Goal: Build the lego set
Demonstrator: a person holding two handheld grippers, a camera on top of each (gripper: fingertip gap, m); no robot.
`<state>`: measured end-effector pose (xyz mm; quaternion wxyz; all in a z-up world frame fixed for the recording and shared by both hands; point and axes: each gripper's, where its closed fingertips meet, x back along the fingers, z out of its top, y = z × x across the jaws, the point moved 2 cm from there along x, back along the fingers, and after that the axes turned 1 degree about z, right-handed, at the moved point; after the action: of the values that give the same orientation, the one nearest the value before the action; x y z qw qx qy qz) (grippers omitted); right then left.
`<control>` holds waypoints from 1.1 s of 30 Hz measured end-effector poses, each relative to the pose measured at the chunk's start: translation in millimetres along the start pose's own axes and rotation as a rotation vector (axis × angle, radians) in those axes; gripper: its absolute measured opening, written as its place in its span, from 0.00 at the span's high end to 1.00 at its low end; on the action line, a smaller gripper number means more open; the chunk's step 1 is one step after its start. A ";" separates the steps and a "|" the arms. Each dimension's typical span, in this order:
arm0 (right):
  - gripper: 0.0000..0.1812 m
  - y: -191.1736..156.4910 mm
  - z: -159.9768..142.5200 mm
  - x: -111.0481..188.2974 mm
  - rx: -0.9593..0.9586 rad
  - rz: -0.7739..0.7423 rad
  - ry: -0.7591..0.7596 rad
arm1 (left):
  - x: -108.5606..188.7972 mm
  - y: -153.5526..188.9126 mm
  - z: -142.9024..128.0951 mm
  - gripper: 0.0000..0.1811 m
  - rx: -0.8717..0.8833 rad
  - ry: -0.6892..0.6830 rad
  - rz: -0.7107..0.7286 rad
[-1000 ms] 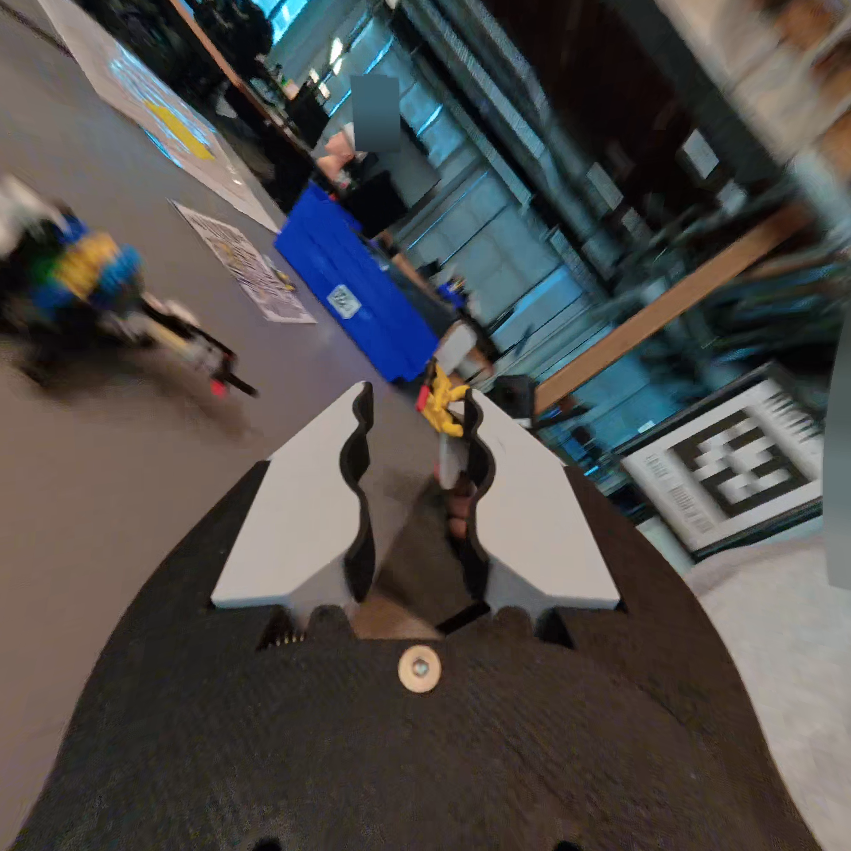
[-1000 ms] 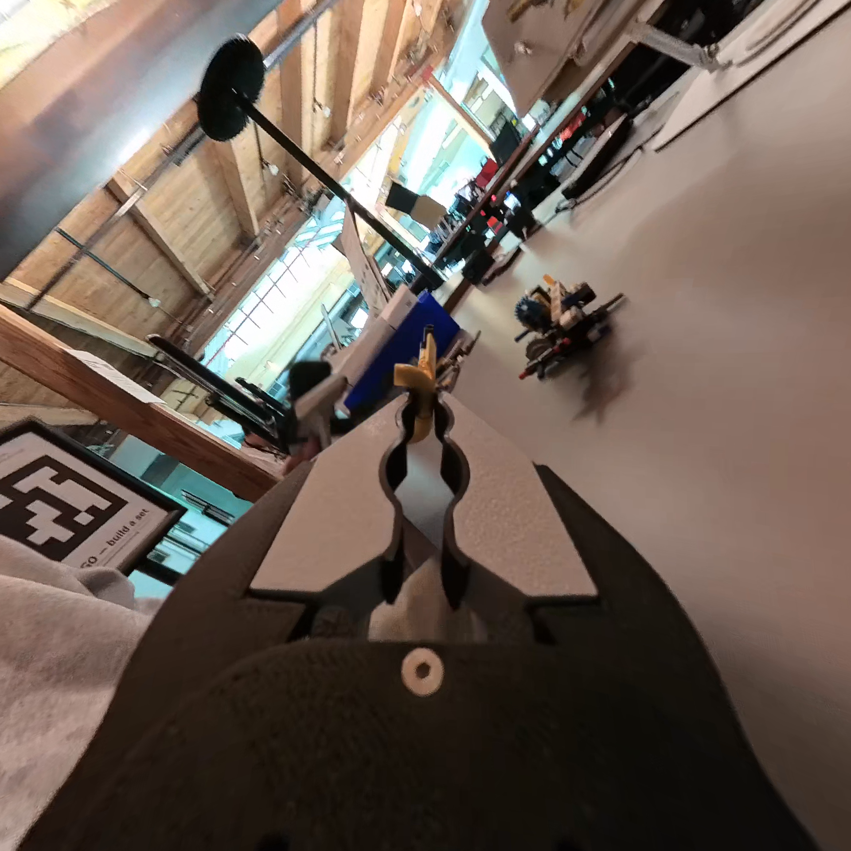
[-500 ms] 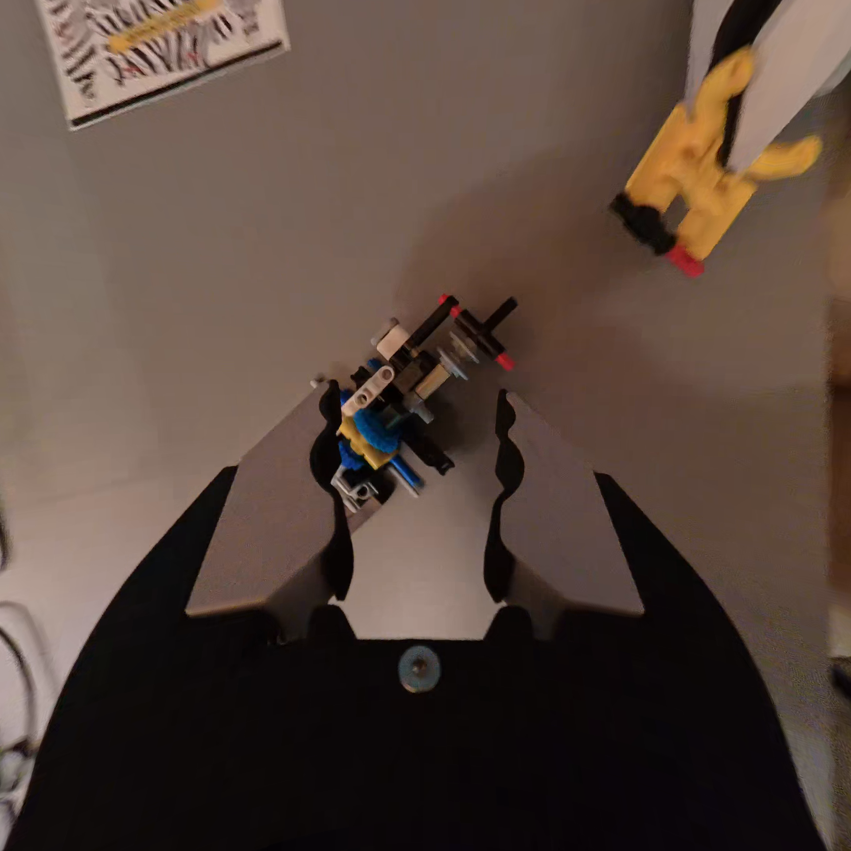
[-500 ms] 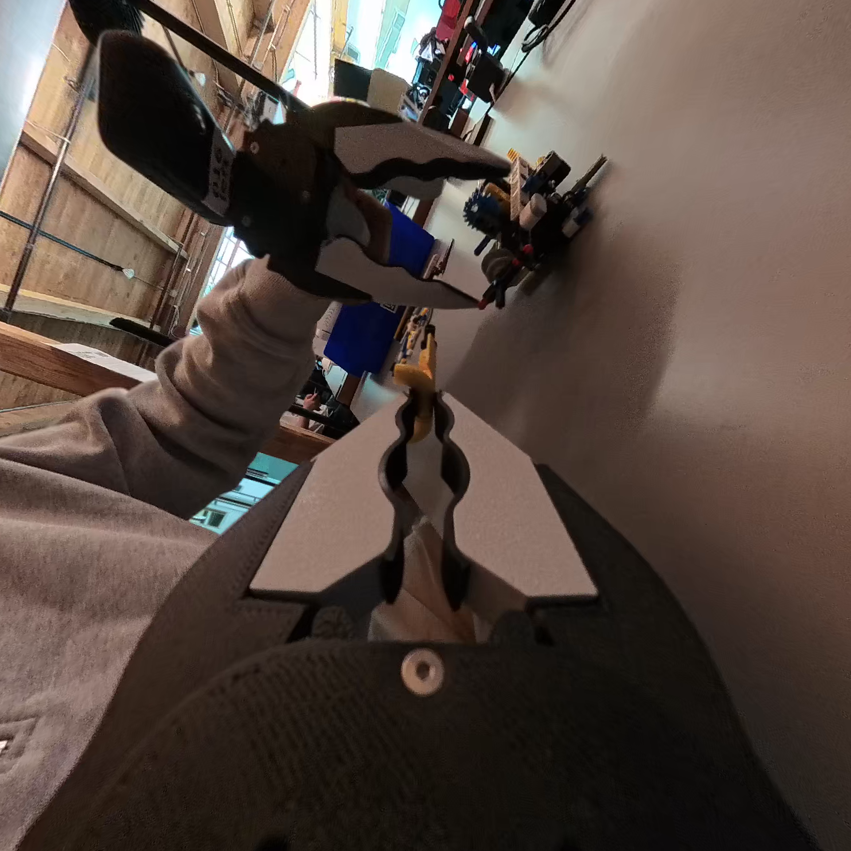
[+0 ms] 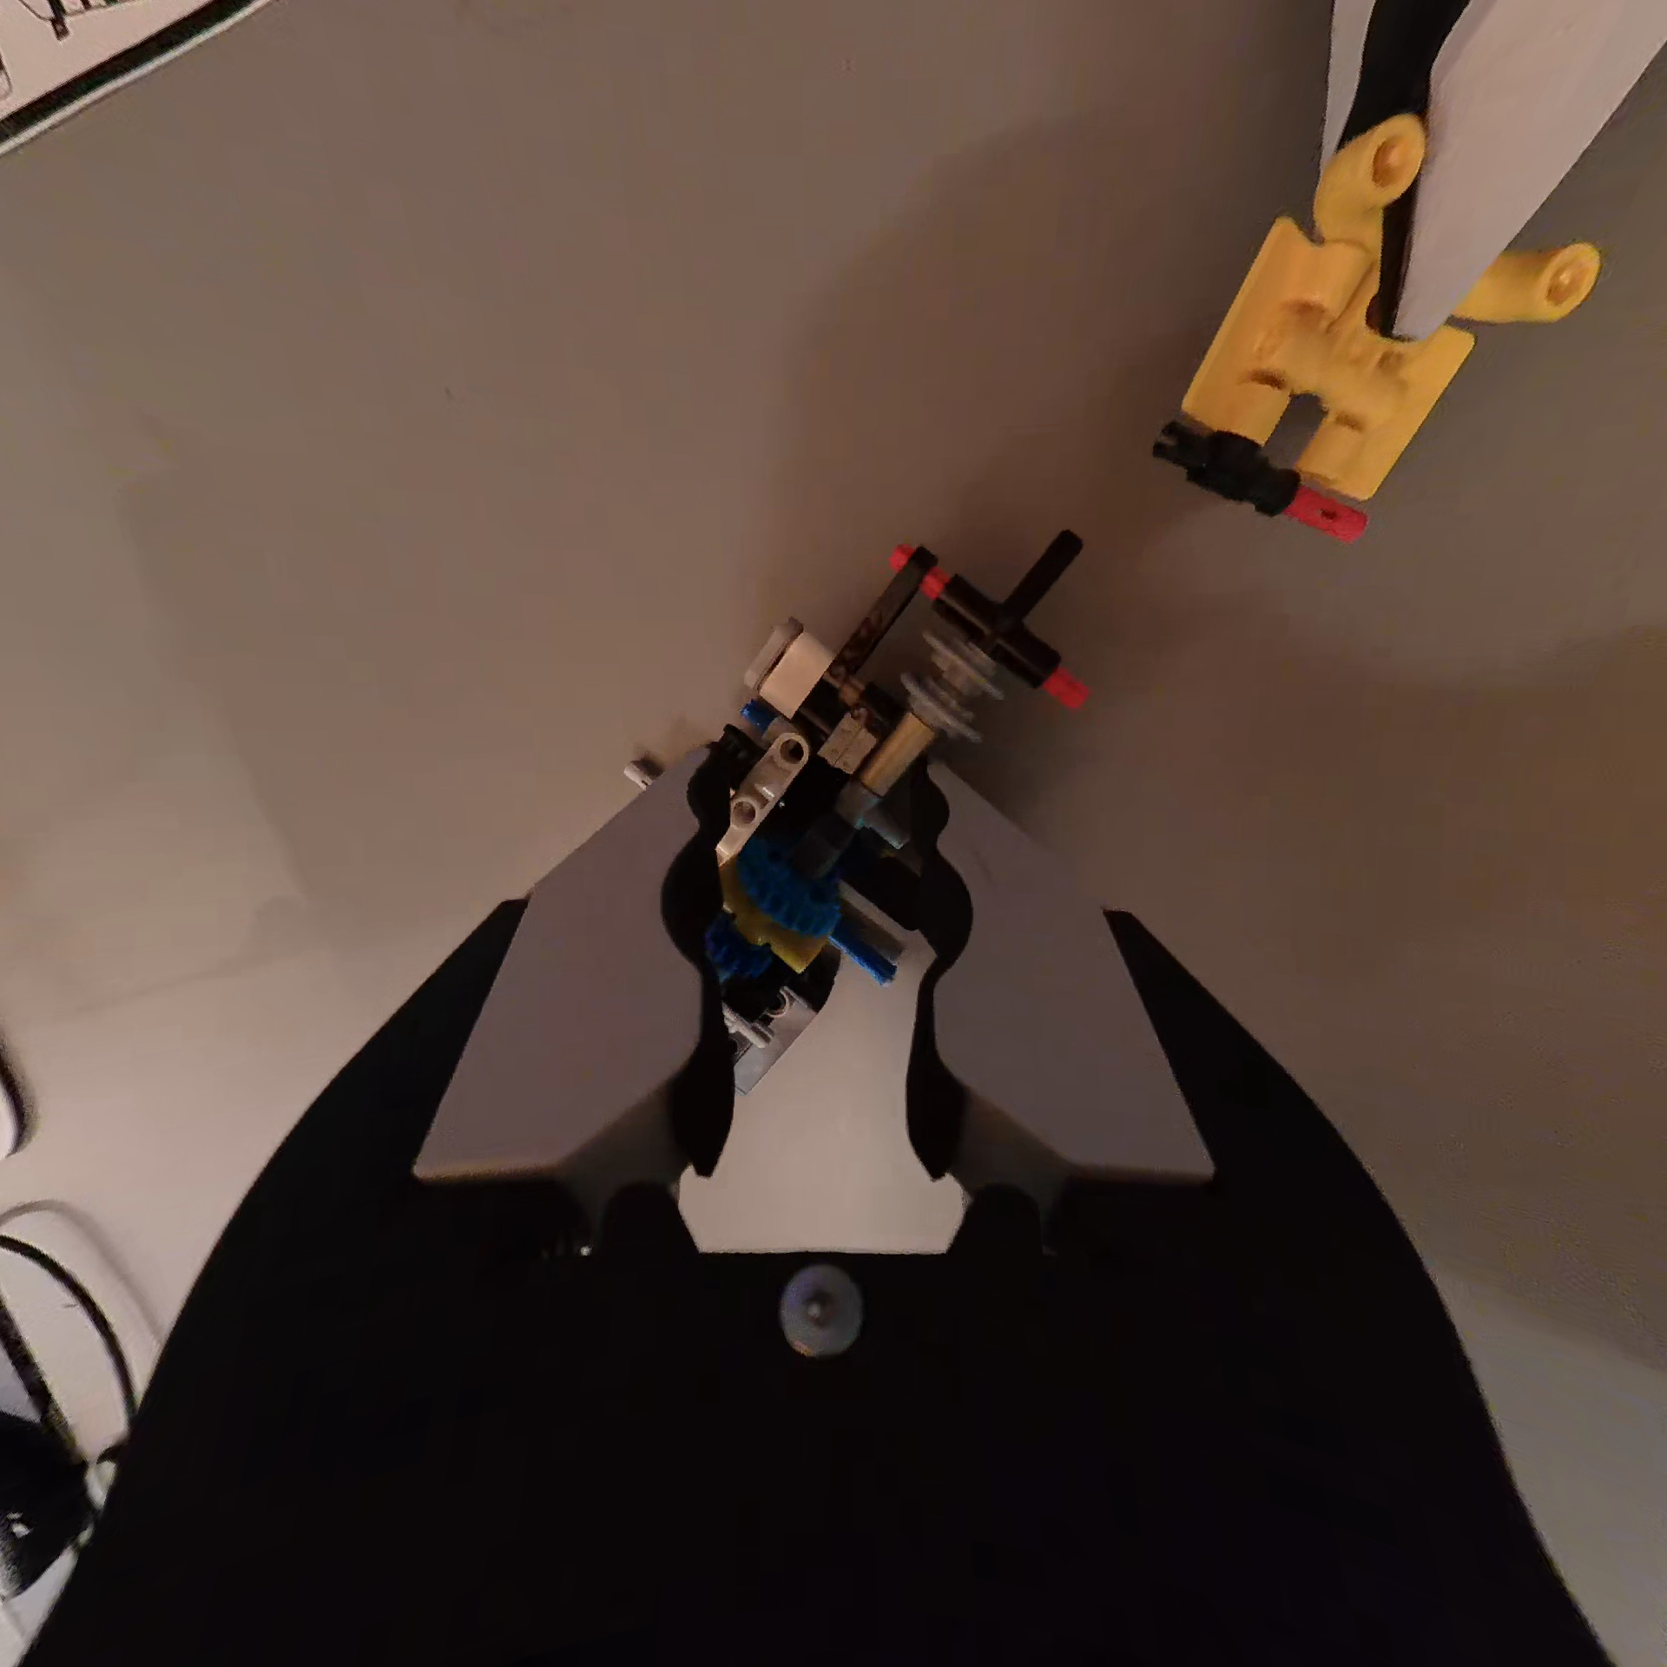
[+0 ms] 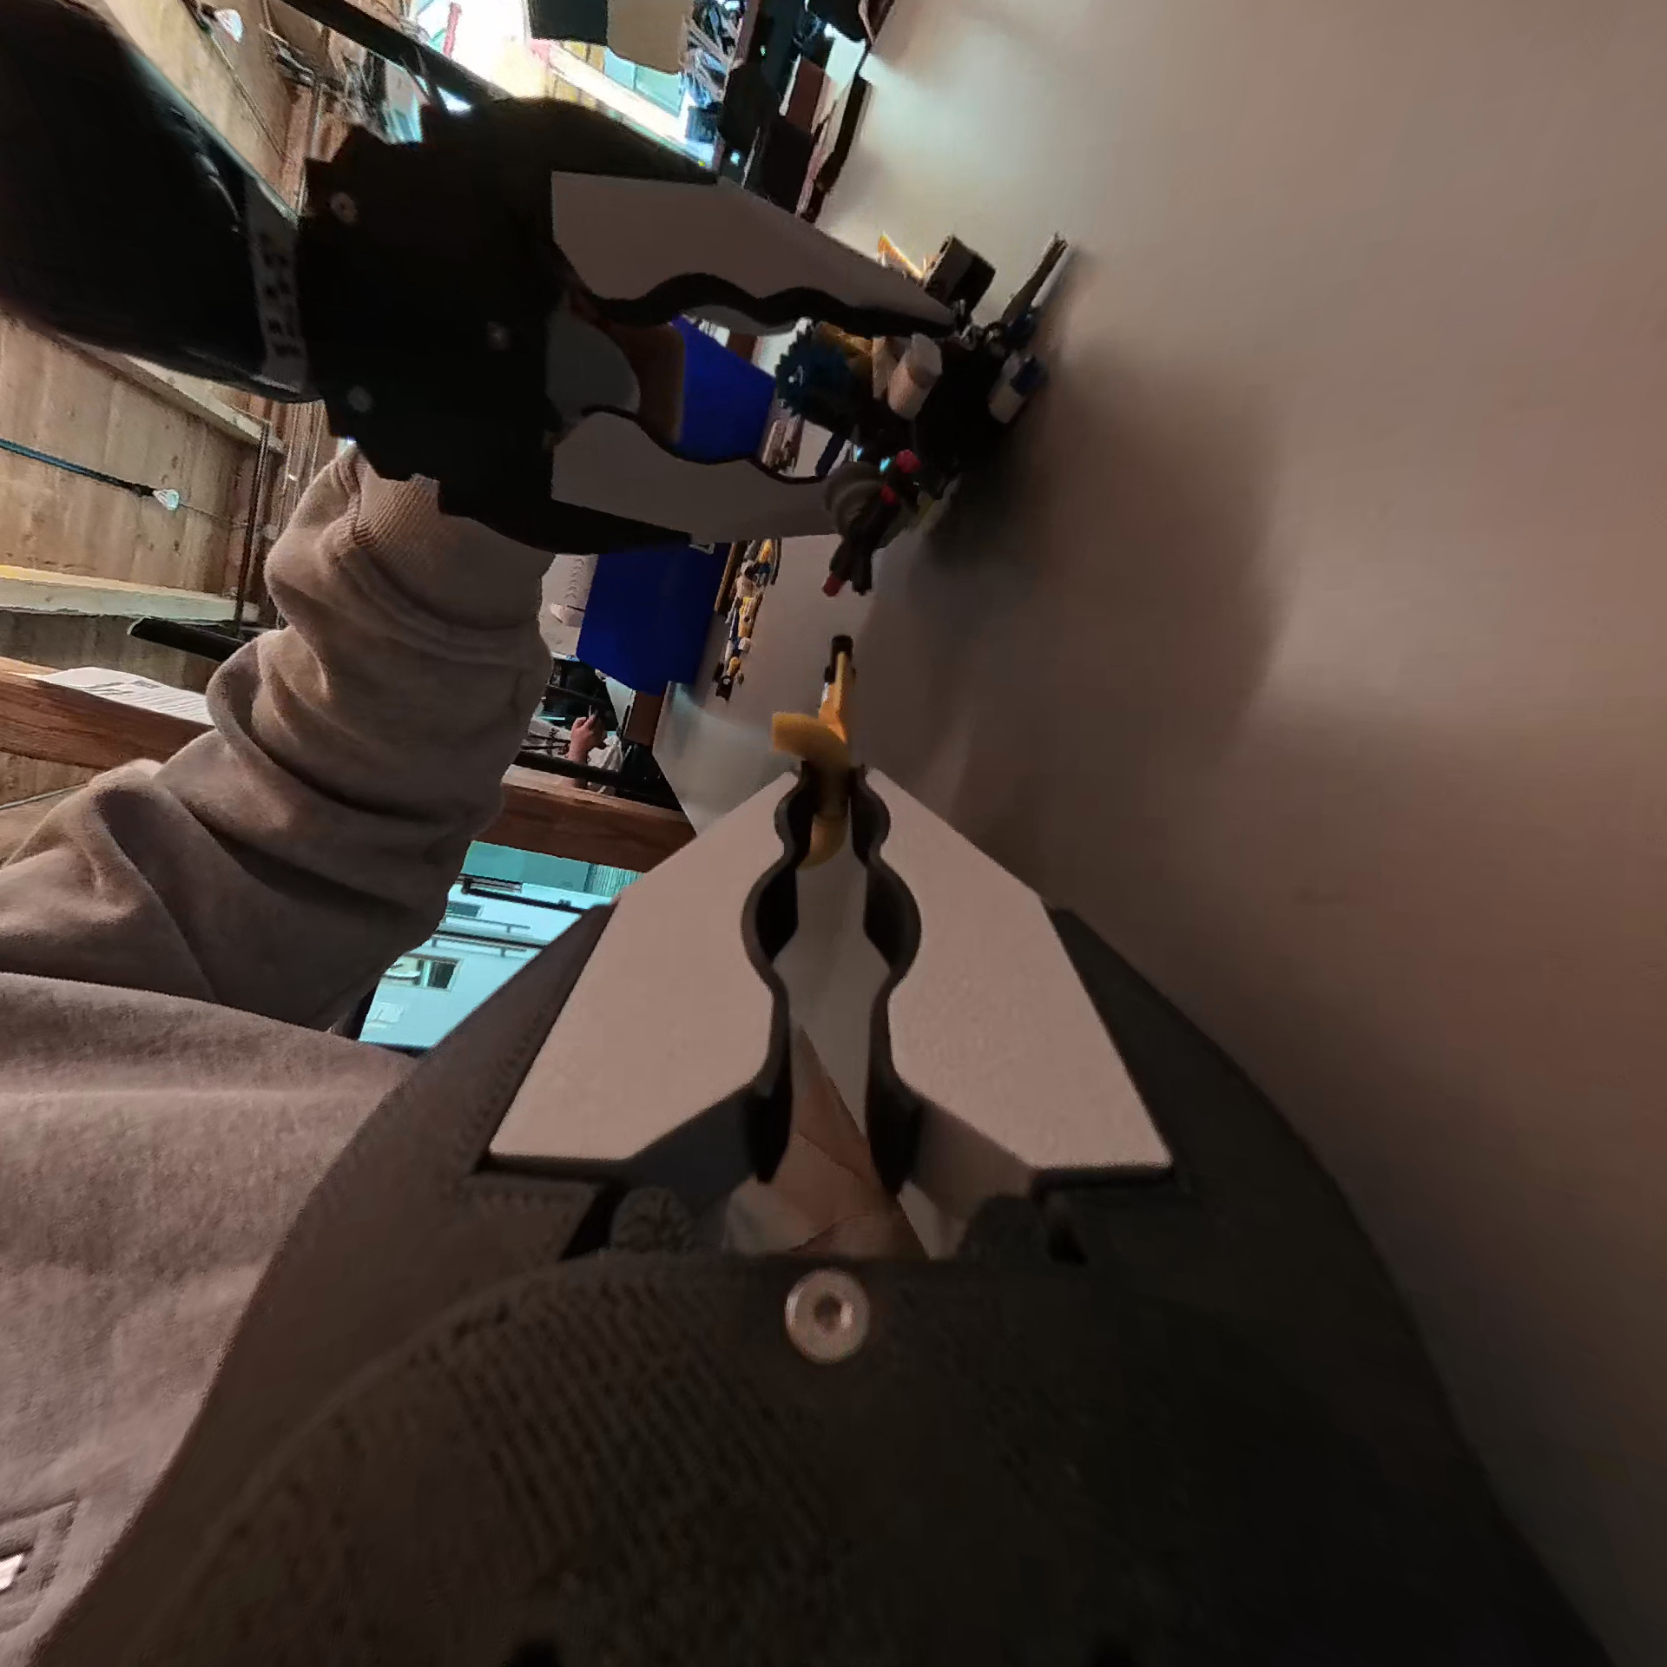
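Note:
A small lego assembly of blue gears, black beams, a white block and red-tipped axles sits on the grey table. My left gripper points down over it, its jaws closed around the gear end with both pads against it. The right wrist view shows the assembly and the left gripper from the side. My right gripper is shut on a yellow lego piece. In the left wrist view this piece carries a black pin with a red tip and hangs right of the assembly.
A printed sheet lies at the table's far left. Cables lie at the left edge. A blue bin and more lego parts stand beyond the assembly. A person's grey sleeve fills the left. About 11 cm separates my left fingertips from my right.
My left gripper swung from facing the room to pointing down over the assembly, then lowered and narrowed its jaws around it. The right gripper came closer with the yellow piece.

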<state>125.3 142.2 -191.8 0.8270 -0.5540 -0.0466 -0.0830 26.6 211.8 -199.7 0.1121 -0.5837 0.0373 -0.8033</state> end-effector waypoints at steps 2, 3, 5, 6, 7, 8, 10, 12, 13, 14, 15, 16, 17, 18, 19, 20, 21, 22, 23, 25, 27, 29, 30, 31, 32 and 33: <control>0.97 0.8 -0.8 2.3 -0.020 0.003 -0.014 | 1.8 3.1 5.4 0.79 0.044 0.018 -0.024; 0.97 1.5 -1.1 3.8 -0.035 0.008 -0.020 | 2.9 4.9 8.5 0.79 0.075 0.030 -0.042; 0.97 4.3 0.0 7.3 -0.059 0.010 -0.025 | 5.1 9.7 14.9 0.79 0.136 0.052 -0.091; 0.97 6.5 -0.5 8.9 -0.070 0.006 -0.039 | 6.1 11.6 19.0 0.79 0.169 0.067 -0.112; 0.96 8.5 -2.0 10.3 -0.081 0.003 -0.062 | 6.9 12.7 23.5 0.79 0.201 0.085 -0.130; 0.96 9.4 -2.7 11.6 -0.089 0.008 -0.080 | 7.8 13.3 28.4 0.80 0.228 0.104 -0.143; 0.97 7.8 -1.9 13.8 -0.124 0.047 -0.096 | 8.7 13.7 37.3 0.81 0.270 0.134 -0.161; 0.96 5.2 0.0 15.9 -0.167 0.092 -0.088 | 8.8 15.0 45.7 0.81 0.304 0.157 -0.180; 0.96 5.5 0.1 16.6 -0.174 0.095 -0.084 | 8.8 15.8 49.7 0.81 0.318 0.166 -0.189; 0.97 6.5 -1.3 16.6 -0.168 0.085 -0.091 | 8.8 17.0 53.6 0.82 0.334 0.174 -0.202; 0.97 7.3 -2.7 16.1 -0.156 0.073 -0.098 | 8.6 18.1 57.3 0.82 0.353 0.181 -0.216; 0.97 7.1 -2.9 15.9 -0.148 0.068 -0.098 | 8.5 18.9 60.7 0.82 0.372 0.185 -0.228; 0.96 5.9 -1.8 15.8 -0.150 0.076 -0.090 | 8.2 19.5 63.7 0.82 0.389 0.188 -0.239; 0.96 5.1 0.3 16.2 -0.163 0.093 -0.076 | 7.7 20.0 66.2 0.82 0.405 0.191 -0.249; 0.97 5.8 3.3 17.1 -0.183 0.106 -0.058 | 7.1 20.7 68.5 0.82 0.420 0.191 -0.261; 0.97 7.8 6.4 18.0 -0.203 0.113 -0.039 | 6.6 21.9 70.4 0.83 0.432 0.191 -0.275; 0.96 8.8 8.9 18.9 -0.220 0.122 -0.027 | 6.0 23.3 72.4 0.83 0.445 0.192 -0.290; 0.96 9.2 10.3 19.4 -0.231 0.129 -0.023 | 5.2 24.8 74.0 0.84 0.456 0.193 -0.302; 0.96 11.4 10.2 19.6 -0.230 0.118 -0.029 | 3.7 24.6 74.3 0.84 0.462 0.188 -0.298; 0.96 17.9 8.5 20.0 -0.212 0.069 -0.050 | -0.2 25.1 73.0 0.84 0.443 0.168 -0.281; 0.97 22.0 8.3 21.3 -0.202 0.038 -0.061 | -2.4 26.2 75.0 0.85 0.437 0.166 -0.277; 0.96 23.0 8.8 22.5 -0.201 0.034 -0.069 | -3.0 28.1 76.4 0.83 0.407 0.160 -0.275; 0.96 23.4 9.2 23.1 -0.200 0.033 -0.071 | -3.1 28.5 76.5 0.82 0.389 0.154 -0.268; 0.96 23.7 9.7 23.8 -0.201 0.033 -0.071 | -3.2 28.7 76.3 0.80 0.370 0.148 -0.260; 0.97 23.8 10.0 24.8 -0.204 0.036 -0.071 | -3.2 28.6 75.7 0.77 0.351 0.140 -0.248; 0.96 23.8 9.9 26.0 -0.205 0.037 -0.073 | -3.5 27.9 74.2 0.75 0.329 0.127 -0.231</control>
<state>155.5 158.0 -205.2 0.7651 -0.6392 -0.0576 -0.0521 101.7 190.7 -184.9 0.1105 -0.5062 -0.1547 -0.8412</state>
